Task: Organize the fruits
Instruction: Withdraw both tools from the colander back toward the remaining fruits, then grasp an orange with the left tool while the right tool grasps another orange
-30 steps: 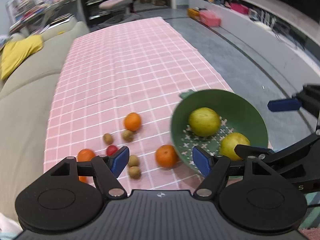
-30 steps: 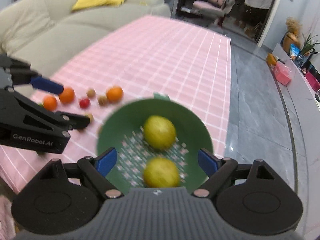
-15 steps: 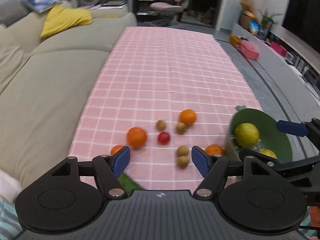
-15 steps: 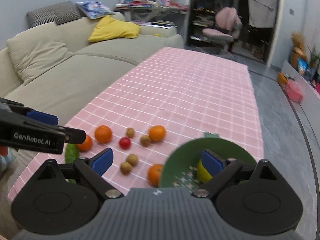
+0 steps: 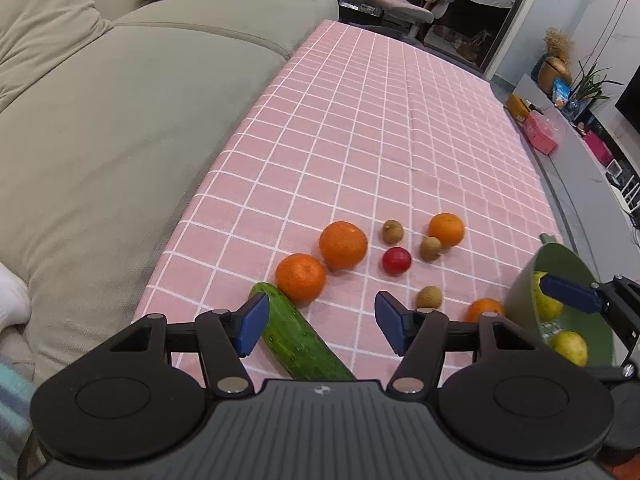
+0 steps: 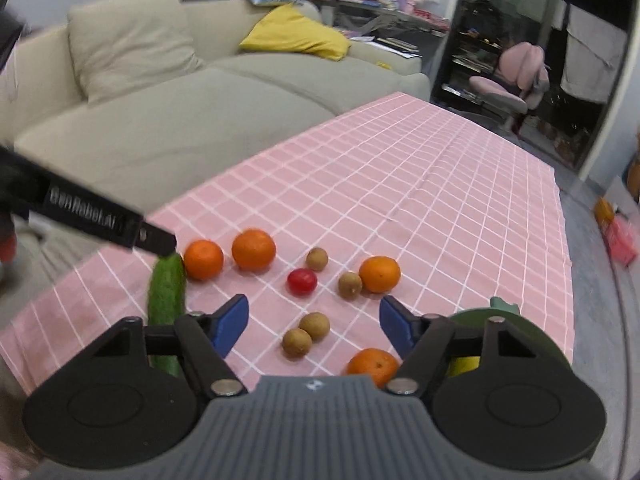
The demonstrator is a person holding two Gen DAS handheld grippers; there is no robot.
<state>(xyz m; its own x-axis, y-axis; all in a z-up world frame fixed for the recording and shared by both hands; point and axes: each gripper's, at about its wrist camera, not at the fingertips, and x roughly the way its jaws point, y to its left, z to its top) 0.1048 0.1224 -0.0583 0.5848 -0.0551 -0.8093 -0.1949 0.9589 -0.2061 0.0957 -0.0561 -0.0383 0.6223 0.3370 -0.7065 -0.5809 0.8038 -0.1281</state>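
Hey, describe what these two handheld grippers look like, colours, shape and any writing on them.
Both are alike: the left gripper and right gripper have matte black linkage arms with silver pivot pins, two round black discs over a ribbed grey body bearing a small logo, and blue pads on the fingers. White lettering runs along the left gripper's side in the right wrist view.

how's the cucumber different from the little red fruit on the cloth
The cucumber is long and green with a bumpy skin; the red fruit is small, round and smooth. The cucumber lies lengthwise at the near edge of the pink cloth, touching an orange; the red fruit sits apart, farther in among the small brown fruits. The cucumber lies between the left gripper's closing jaws, not yet pinched; no gripper surrounds the red fruit. Both rest on the cloth, outside the green bowl.
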